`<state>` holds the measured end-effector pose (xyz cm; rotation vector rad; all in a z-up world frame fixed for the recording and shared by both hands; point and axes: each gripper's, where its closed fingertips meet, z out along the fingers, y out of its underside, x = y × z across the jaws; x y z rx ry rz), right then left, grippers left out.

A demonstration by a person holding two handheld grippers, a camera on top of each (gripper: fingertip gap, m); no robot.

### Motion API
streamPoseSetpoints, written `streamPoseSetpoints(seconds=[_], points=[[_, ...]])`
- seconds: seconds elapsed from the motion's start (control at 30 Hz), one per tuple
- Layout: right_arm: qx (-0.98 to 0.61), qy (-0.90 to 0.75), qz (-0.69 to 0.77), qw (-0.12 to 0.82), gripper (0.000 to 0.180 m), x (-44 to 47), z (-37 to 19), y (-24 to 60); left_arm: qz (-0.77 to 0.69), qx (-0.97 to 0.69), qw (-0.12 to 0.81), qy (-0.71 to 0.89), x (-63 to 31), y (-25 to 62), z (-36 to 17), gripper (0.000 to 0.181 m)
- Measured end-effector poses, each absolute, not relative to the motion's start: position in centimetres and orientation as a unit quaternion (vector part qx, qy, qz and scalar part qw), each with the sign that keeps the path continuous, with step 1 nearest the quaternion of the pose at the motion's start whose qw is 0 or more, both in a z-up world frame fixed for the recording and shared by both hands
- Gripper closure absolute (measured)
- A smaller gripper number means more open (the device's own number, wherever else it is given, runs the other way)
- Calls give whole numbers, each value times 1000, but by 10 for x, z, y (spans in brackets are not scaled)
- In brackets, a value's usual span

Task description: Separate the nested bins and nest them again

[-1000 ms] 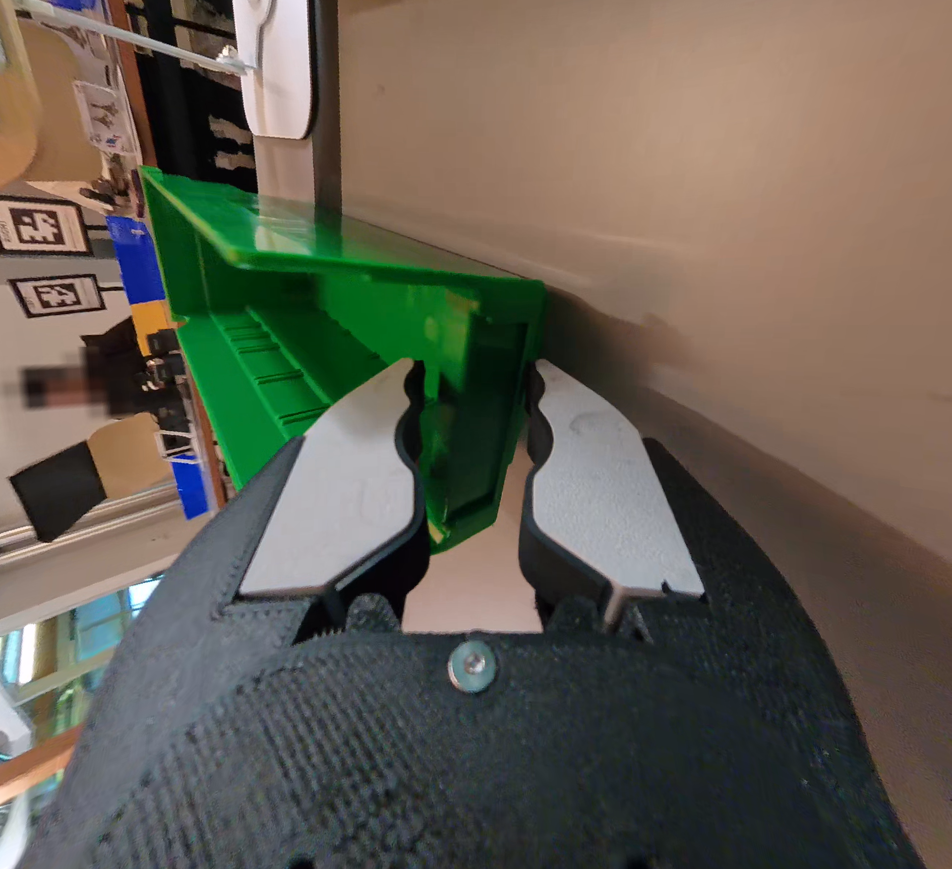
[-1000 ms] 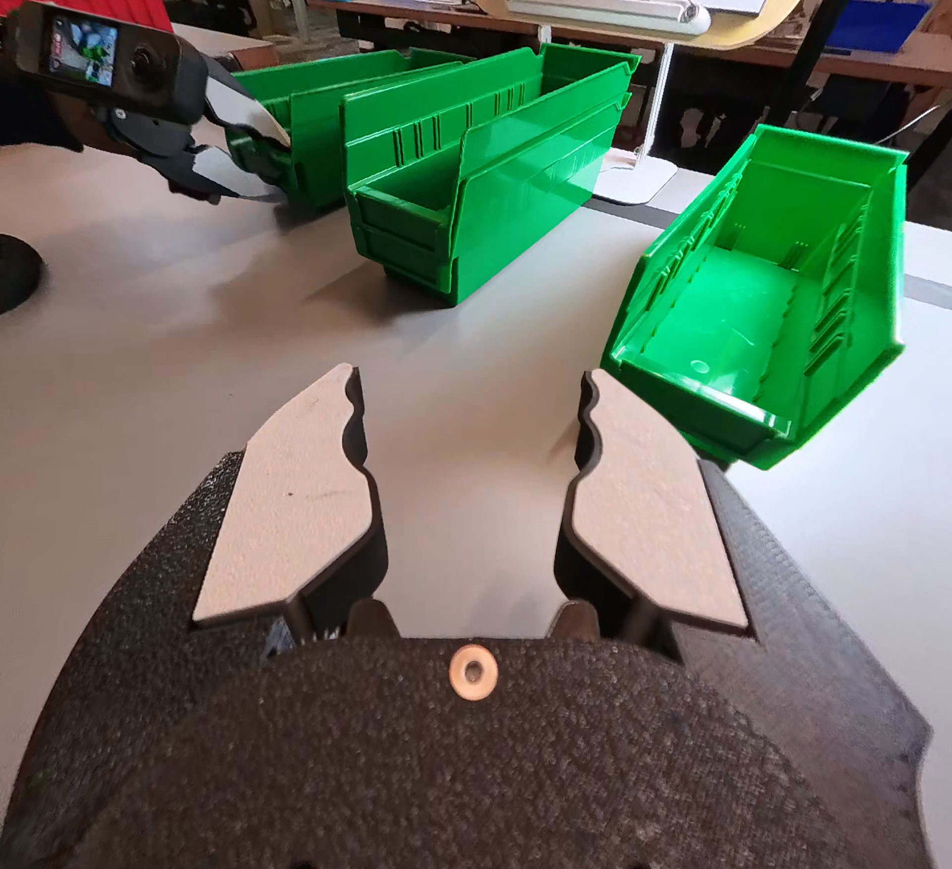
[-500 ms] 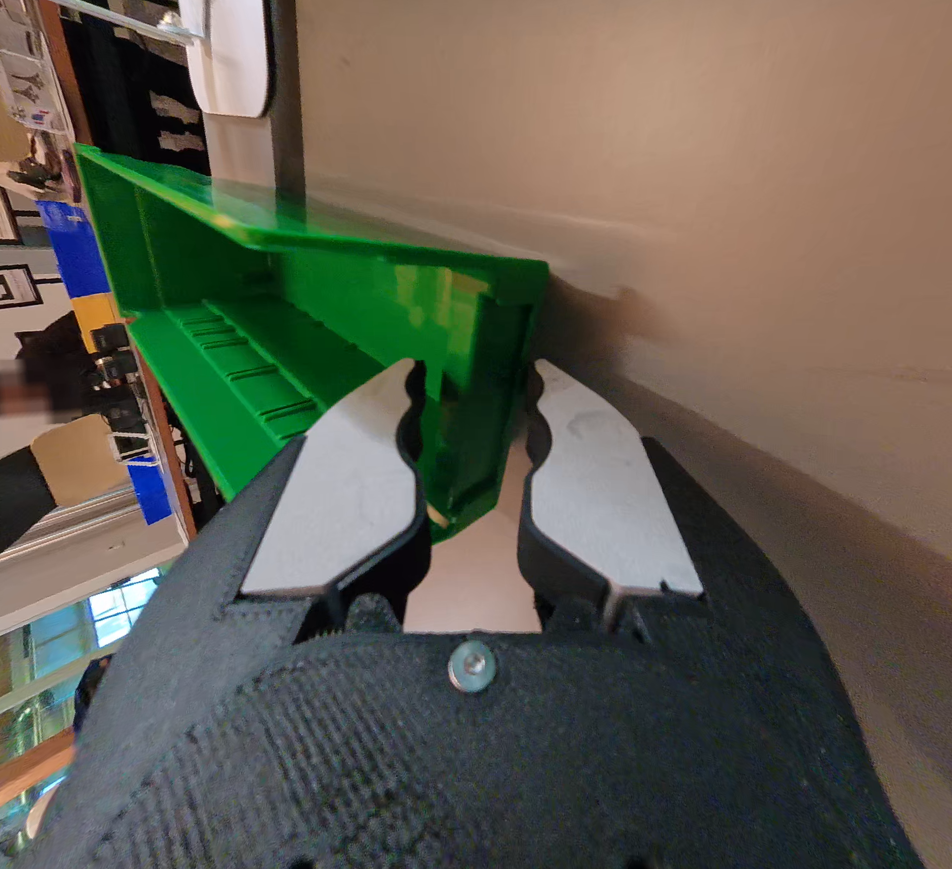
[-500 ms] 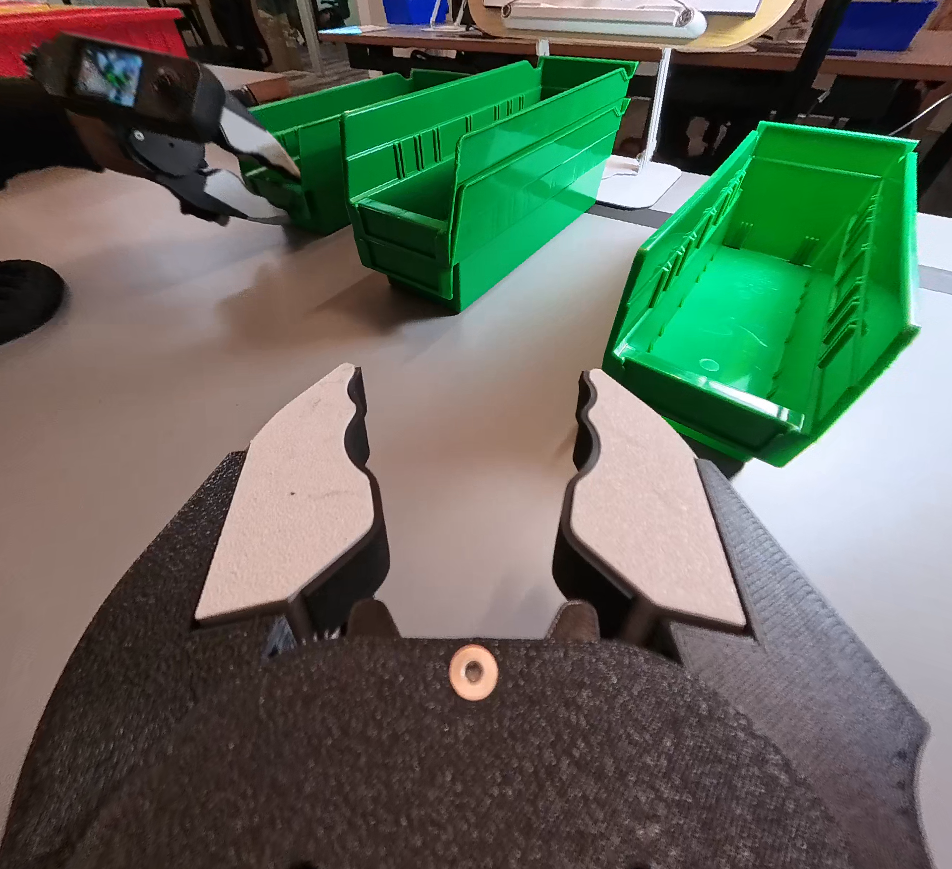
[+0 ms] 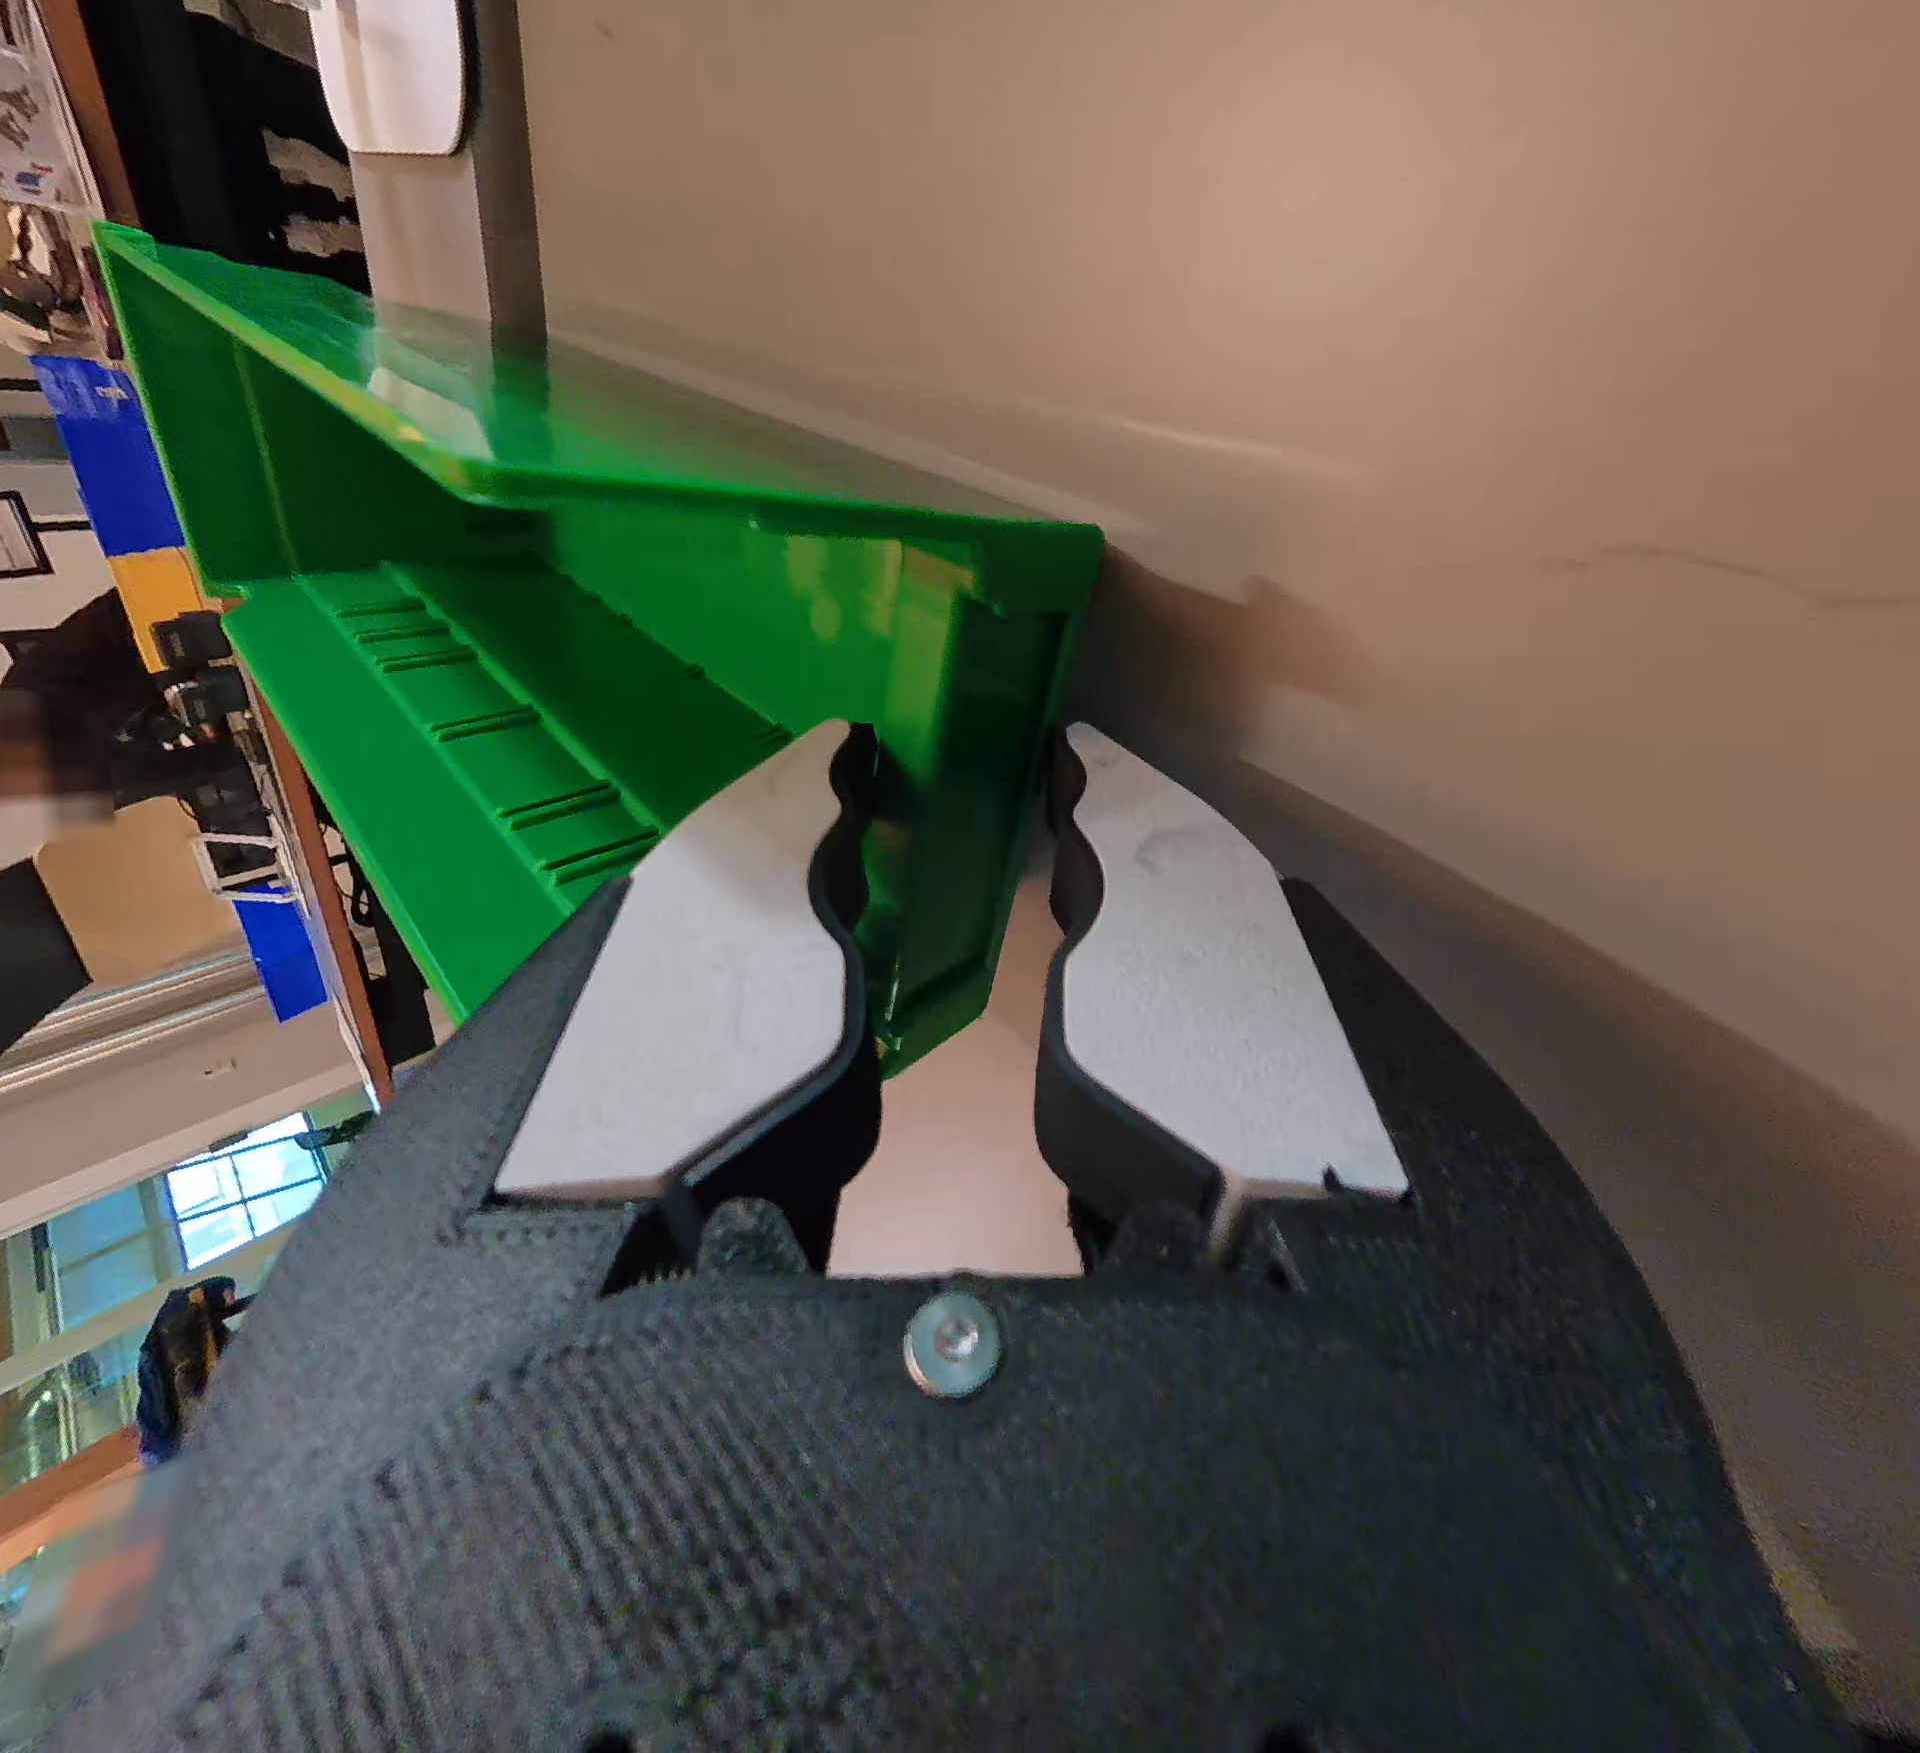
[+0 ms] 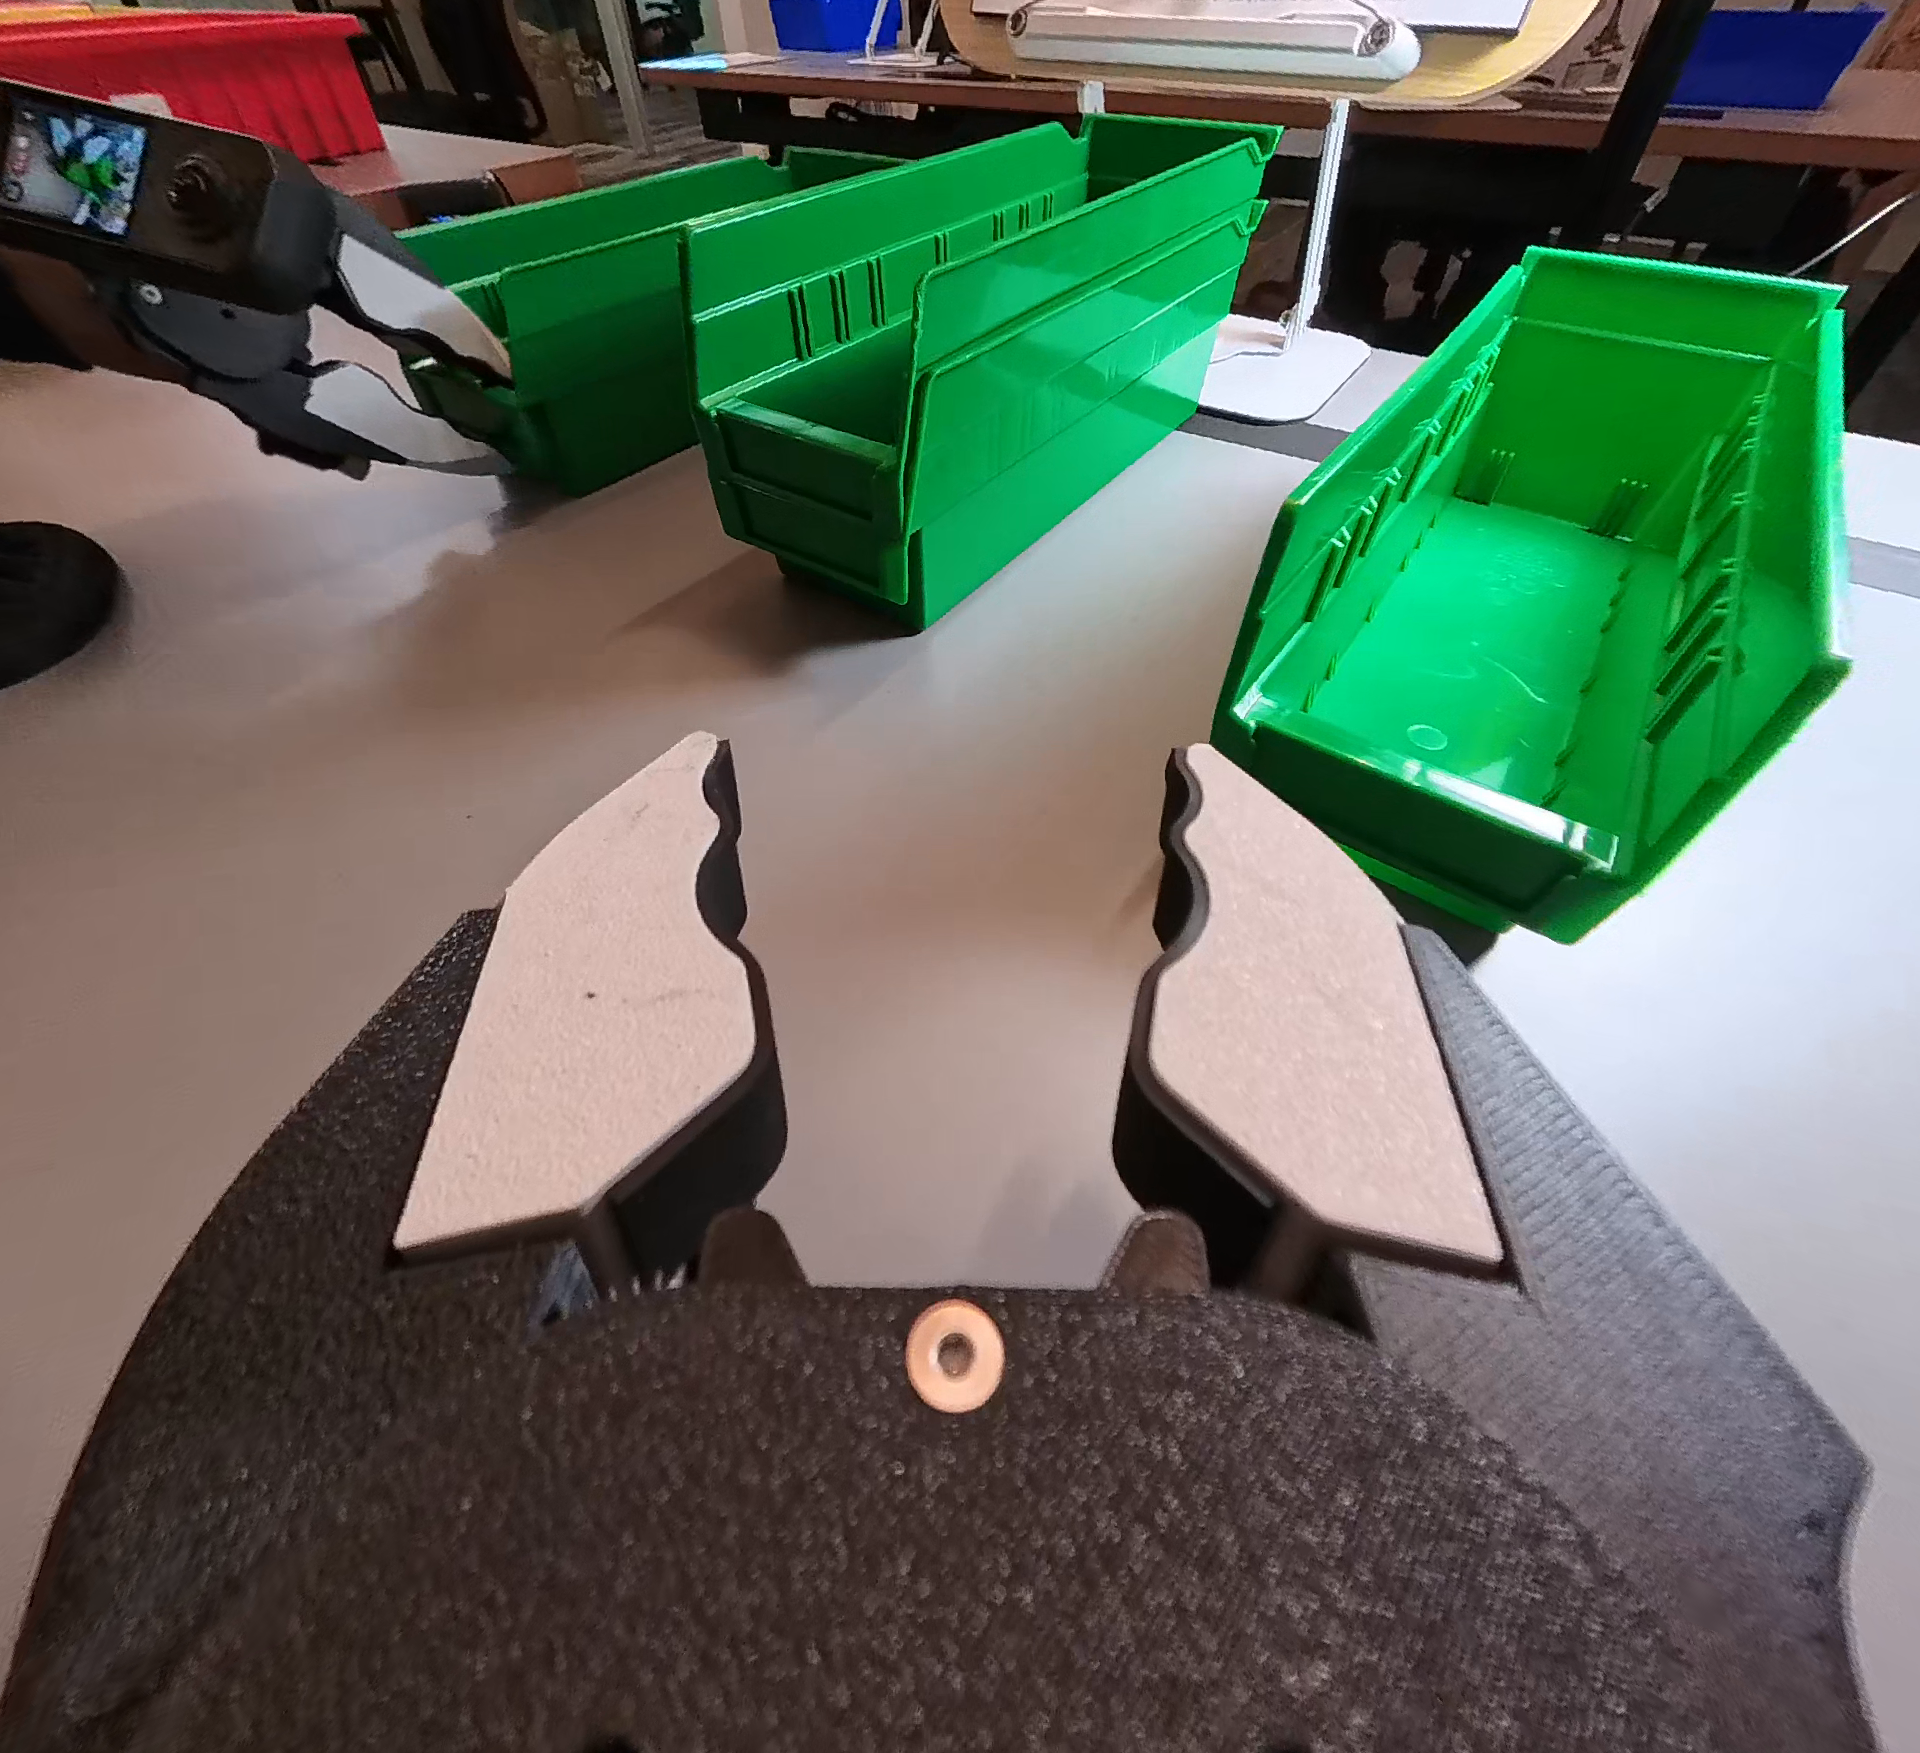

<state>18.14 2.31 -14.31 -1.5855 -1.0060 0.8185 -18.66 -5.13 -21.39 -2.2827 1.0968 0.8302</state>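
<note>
A: Grey tabletop [image 6: 312,768] is carrying all our green bins; a sign stand [image 6: 1278,373] is sitting behind them.

B: We're seeing the left claw [image 5: 951,753] clenching the front end wall of the leftmost bin [image 5: 623,581], one finger inside, one outside. Camera is rolled sideways there.

A: Confirming from the right wrist view: left claw [image 6: 488,415] is biting that bin [image 6: 623,290] at its near end.

B: Right claw [image 6: 951,768] is hanging released above bare tabletop, gripping nothing.

A: Middle stack [image 6: 997,373] is sitting as two bins nested. Lone bin [image 6: 1558,623] is lying to the right, tilted onto its side, well apart from the stack.
</note>
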Motion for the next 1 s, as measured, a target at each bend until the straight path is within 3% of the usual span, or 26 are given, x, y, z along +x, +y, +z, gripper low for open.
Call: streamPoseSetpoints(seconds=[0.4,0.73,0.9,1.0], points=[[-661,-414,346,521,102,183,-142,24,301,-848,197,389,-168,-67,-214,149],[-658,-410,352,525,103,184,-140,24,280,-847,221,394,-164,-63,-210,148],[-656,-410,349,529,103,185,-139,24,232,-853,249,395,-143,-72,-166,140],[-655,-419,339,529,103,183,-141,23,205,-843,314,385,-120,-59,-118,141]])
